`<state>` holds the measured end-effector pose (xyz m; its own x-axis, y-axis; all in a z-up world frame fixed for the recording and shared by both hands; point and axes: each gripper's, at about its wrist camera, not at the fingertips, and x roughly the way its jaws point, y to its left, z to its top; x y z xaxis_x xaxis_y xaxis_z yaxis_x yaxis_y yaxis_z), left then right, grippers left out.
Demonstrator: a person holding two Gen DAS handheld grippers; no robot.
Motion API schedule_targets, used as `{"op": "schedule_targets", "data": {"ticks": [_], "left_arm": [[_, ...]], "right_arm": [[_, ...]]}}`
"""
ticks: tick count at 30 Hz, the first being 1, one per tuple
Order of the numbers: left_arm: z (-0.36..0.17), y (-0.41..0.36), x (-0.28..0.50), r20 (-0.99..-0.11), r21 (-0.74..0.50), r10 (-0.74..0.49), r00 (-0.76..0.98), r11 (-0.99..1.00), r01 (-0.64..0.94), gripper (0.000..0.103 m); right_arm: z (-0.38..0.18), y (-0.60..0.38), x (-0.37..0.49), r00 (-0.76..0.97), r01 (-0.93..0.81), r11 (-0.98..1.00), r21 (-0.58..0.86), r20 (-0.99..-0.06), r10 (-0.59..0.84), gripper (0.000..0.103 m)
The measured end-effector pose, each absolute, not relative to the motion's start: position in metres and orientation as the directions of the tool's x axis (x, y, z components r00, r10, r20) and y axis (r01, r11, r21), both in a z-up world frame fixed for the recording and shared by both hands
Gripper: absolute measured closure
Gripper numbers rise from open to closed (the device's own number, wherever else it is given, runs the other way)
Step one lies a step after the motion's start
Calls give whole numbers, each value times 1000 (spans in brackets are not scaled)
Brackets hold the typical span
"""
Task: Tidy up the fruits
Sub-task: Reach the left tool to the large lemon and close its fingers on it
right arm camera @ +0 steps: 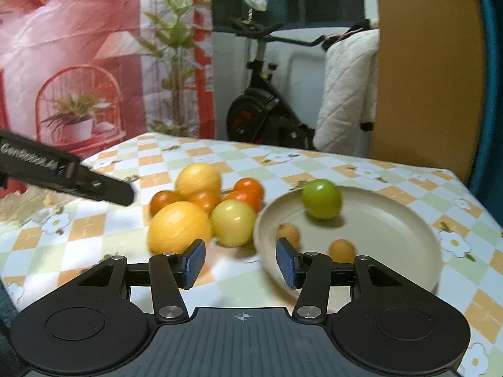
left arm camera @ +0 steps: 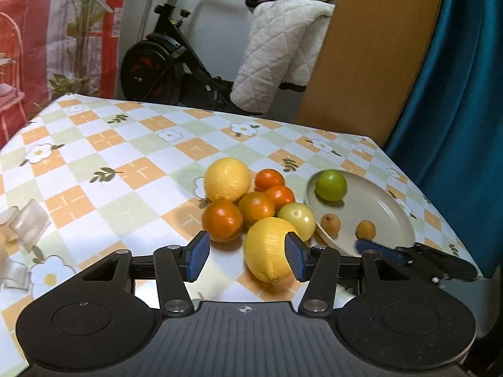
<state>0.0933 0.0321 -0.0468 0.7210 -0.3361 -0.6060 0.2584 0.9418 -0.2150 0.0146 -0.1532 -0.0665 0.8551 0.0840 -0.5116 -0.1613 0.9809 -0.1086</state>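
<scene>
Left gripper (left arm camera: 246, 256): jaws apart with nothing clamped; it hangs over the near edge of the table, and the near lemon shows between its blue pads (left arm camera: 197, 258), the right pad overlapping the fruit in view. Whether that pad touches the lemon cannot be told.
Right gripper (right arm camera: 240, 262): jaws apart and empty, over the near edge of the table; the left rim of the plate shows in the gap.
Table (left arm camera: 103, 157): covered with a checked cloth of orange, green and white squares with daisies.
Plate (left arm camera: 371, 201): pale and round, towards the right edge of the table.
On the plate: a green lime (left arm camera: 330, 185) at the far side, and two small tan fruits (left arm camera: 330, 222) (left arm camera: 365, 229) nearer the front rim, apart from each other.
Fruit pile: just left of the plate, on the cloth around the middle of the table.
Near lemon (left arm camera: 267, 249): the front fruit of the pile.
Far lemon (left arm camera: 227, 179): at the back left of the pile.
Oranges (left arm camera: 222, 221): four orange fruits packed between the two lemons, of differing size.
Pale yellow-green fruit (left arm camera: 297, 221): touching or just beside the plate's left rim.
Clear plastic pieces (left arm camera: 26, 224): by the left edge of the table.
Behind the table: an exercise bike (left arm camera: 163, 59) with a white quilted cloth (left arm camera: 276, 53) draped over it.
</scene>
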Motion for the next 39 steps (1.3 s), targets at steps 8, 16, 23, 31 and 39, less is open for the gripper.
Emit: {"op": "schedule_targets", "data": {"ticks": [8, 16, 23, 31, 39], "left_arm": [[-58, 23, 108, -613, -237, -381, 692, 924, 299, 48], [-75, 16, 123, -643, -243, -400, 653, 915, 321, 44], [-83, 16, 126, -653, -256, -411, 636, 910, 325, 44], [-86, 18, 121, -652, -277, -426, 627, 904, 326, 44], [-85, 20, 109, -650, -291, -439, 621, 898, 330, 47]], "right_arm": [[-72, -128, 33, 822, -211, 973, -93, -556, 125, 42], [-78, -119, 55, 790, -237, 970, -47, -591, 164, 37], [-83, -116, 61, 774, -243, 969, -41, -611, 168, 40], [-84, -112, 59, 767, -254, 967, -34, -616, 179, 48], [-82, -112, 46, 763, -256, 966, -36, -621, 179, 50]]}}
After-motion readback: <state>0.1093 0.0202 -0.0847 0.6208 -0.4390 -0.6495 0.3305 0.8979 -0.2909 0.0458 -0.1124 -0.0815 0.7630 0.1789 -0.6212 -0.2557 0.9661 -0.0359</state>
